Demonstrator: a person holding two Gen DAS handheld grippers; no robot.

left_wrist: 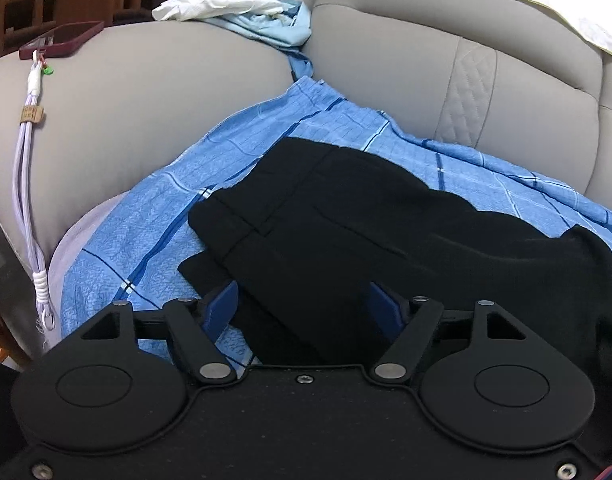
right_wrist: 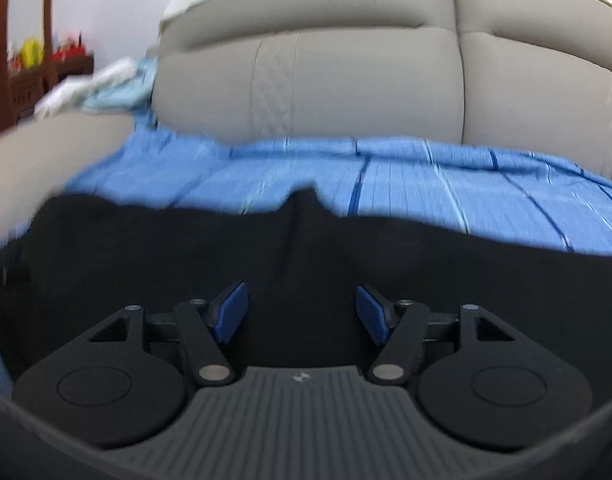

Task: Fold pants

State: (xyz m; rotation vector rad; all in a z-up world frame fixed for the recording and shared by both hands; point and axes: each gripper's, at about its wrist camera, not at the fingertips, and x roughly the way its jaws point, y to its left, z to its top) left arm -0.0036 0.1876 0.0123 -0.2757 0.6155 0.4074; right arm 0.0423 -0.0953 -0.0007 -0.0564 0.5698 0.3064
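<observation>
Beige sofa (left_wrist: 146, 92) wearing a blue checked sheet (left_wrist: 154, 220) as folding surface | left hand-held gripper (left_wrist: 302, 308) sitting spread over black pants (left_wrist: 326, 220), nothing pinched | right hand-held gripper (right_wrist: 302, 312) hovering apart above the cloth, blurred, likely lining up a fold.

Grey sofa (left_wrist: 386, 40) under blue checked sheet (left_wrist: 154, 220); wooden shelves (right_wrist: 30, 64) behind.

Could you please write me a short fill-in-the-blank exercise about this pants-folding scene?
1. The black pants lie on a ____ checked sheet.
2. The sheet covers the seat of a beige ____.
3. On the armrest rests a maroon ____.
4. The jaws of the left hand-held gripper and the right hand-held gripper both stand ____.

Missing words: blue; sofa; phone; open
</observation>
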